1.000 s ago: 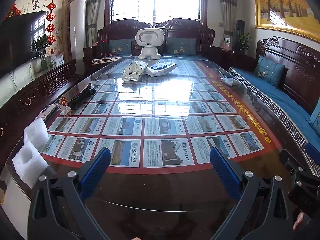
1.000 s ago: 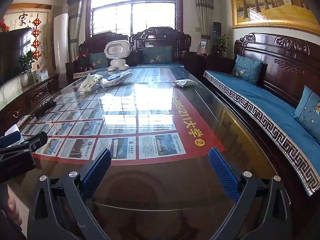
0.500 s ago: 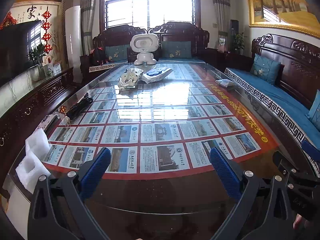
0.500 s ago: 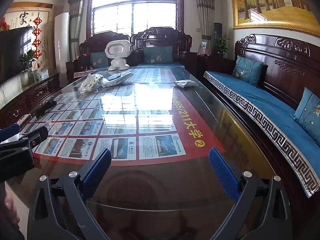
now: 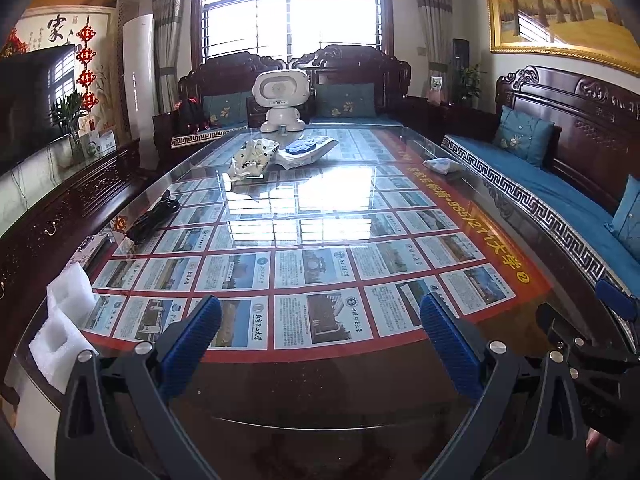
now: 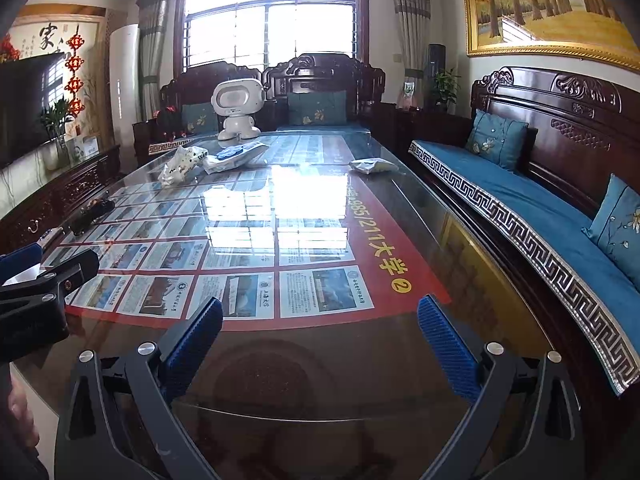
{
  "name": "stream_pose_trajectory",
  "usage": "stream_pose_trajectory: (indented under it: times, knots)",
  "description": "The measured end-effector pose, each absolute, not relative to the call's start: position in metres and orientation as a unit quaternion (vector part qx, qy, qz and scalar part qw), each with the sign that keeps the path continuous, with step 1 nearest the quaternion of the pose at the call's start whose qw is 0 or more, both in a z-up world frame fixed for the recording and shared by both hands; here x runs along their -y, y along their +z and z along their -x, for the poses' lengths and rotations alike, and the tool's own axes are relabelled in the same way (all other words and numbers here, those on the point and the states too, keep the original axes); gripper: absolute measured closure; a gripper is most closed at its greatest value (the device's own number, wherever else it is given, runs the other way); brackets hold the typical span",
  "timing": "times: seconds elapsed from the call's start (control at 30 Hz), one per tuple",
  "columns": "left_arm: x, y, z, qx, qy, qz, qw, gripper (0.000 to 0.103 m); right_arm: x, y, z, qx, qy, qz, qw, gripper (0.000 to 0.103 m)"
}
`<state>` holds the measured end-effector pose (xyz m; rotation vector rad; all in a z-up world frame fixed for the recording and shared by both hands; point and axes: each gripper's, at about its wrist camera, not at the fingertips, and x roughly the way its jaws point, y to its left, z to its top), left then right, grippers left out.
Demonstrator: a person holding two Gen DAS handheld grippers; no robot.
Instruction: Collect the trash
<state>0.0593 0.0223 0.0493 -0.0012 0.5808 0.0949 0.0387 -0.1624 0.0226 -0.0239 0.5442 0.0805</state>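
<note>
Crumpled wrapper (image 5: 253, 157) lies far off, print unreadable; left claw (image 5: 320, 340) and right claw (image 6: 320, 340) gape wide, empty.

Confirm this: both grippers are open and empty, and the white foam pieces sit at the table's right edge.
Wrong side. The foam pieces sit at the table's left edge, as the left wrist view shows. The left gripper and right gripper are indeed open and empty.

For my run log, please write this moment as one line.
left gripper: open, empty | right gripper: open, empty | foam pieces: table's left edge | wrappers: far end | nothing collected yet
</note>
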Motion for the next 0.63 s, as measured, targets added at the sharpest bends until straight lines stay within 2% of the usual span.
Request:
stream_pose_trajectory:
  times: [0.17,0.5,0.63]
  knots:
    - [-0.022,0.0444,-0.0592,-0.286,0.089,-0.02,0.954,0.004,0.1627,0.0202,-0.04,-0.272,0.04,0.009,0.961,0.009]
    - [-0.0274,0.043,-0.0642,-0.309,0.052,0.016,0.95,0.004,0.1635,0.0189,-0.0427,-0.276,0.038,0.01,0.96,0.008]
    - [-0.0256,0.0446,-0.0615,-0.299,0.068,-0.001,0.952,0.004,0.1629,0.0188,-0.0428,-0.276,0.038,0.011,0.96,0.009]
